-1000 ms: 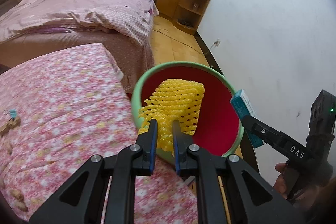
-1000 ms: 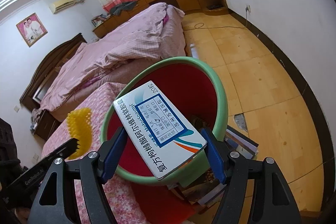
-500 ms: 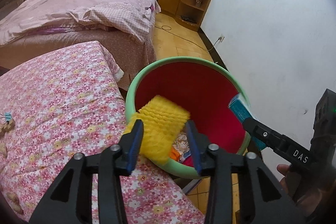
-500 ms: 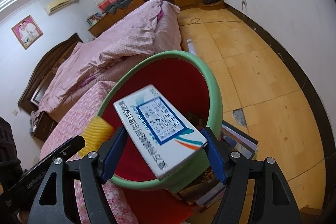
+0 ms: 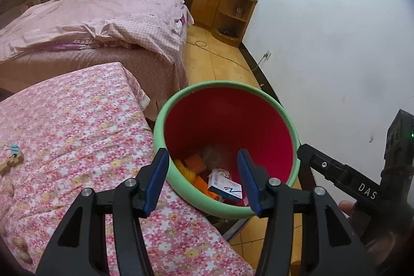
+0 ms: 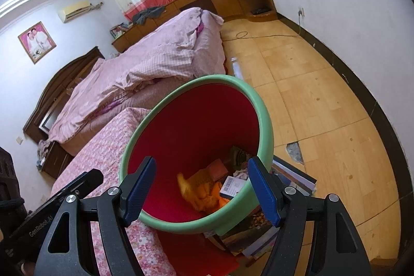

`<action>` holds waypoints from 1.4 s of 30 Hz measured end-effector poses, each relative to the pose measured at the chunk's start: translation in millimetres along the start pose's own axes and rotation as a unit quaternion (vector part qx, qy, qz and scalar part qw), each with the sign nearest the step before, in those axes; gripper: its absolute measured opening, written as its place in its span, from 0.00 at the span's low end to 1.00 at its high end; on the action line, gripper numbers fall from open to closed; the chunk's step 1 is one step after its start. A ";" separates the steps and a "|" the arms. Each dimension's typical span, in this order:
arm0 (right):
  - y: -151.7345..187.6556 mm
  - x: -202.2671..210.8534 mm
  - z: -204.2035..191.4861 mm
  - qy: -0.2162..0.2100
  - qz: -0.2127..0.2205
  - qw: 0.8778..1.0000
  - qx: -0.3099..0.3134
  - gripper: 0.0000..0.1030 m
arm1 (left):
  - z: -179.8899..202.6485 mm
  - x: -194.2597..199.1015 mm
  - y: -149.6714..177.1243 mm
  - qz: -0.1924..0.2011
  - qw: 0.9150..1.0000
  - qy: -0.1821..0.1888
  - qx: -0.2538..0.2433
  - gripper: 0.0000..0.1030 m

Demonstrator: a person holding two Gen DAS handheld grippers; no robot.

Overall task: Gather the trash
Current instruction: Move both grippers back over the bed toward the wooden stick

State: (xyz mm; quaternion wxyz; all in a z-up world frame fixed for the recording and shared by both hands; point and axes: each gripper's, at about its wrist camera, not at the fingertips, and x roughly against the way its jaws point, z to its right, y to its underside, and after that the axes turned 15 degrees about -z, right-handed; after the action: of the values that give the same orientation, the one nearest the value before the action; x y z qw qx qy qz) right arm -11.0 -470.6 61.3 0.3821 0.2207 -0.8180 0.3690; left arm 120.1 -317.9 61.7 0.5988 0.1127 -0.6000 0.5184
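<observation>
Item: round red plastic bin with pale green rim [image 5: 224, 87], both tongs parked over its mouth, nothing held.

I read the left gripper [image 5: 203, 177] as spread wide and empty; the right gripper [image 6: 200, 189] likewise, jaws well apart and bare. Contents, at the bin's bottom: white and blue cardboard box [image 5: 225, 186], yellow foam netting [image 6: 200, 188], orange scraps. Step in hand, by my judgement: drop done, both tools free. Next move calls for swinging left to the pink floral bedspread [image 5: 77, 120], where the peanut shells [image 5: 22, 248] and small clip [image 5: 13, 148] lie near its left edge. Only the left view shows these; only the right view shows the stacked books [image 6: 292, 177] just beside the bin on the wooden floor [image 6: 323, 100].
</observation>
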 end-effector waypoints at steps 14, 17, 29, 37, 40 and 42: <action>13.0 4.5 -45.1 -0.015 -0.008 0.999 0.038 0.73 | -60.5 41.7 18.3 0.031 0.996 -0.045 0.073 0.54; 15.3 0.6 -56.8 -0.017 -0.013 0.999 0.049 0.73 | -77.4 49.4 25.1 0.036 0.993 -0.058 0.092 0.55; 25.9 -22.7 -112.8 -0.021 -0.034 0.994 0.103 0.78 | -158.7 78.8 49.7 0.059 0.972 -0.140 0.177 0.71; 27.1 -51.1 -145.9 -0.034 -0.062 0.989 0.133 0.78 | -211.9 72.0 59.1 0.045 0.954 -0.176 0.238 0.81; 25.4 -62.0 -155.9 -0.037 -0.069 0.986 0.145 0.78 | -223.7 63.3 57.6 0.036 0.952 -0.181 0.245 0.81; 23.1 -70.2 -159.9 -0.041 -0.076 0.985 0.149 0.78 | -231.6 55.1 54.6 0.026 0.950 -0.184 0.253 0.81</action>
State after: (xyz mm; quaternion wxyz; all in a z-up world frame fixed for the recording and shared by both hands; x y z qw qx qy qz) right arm 91.0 -327.0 65.7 0.3380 0.3517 -0.7499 0.4469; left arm 204.0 -91.9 22.1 0.4165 0.3382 -0.5518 0.6385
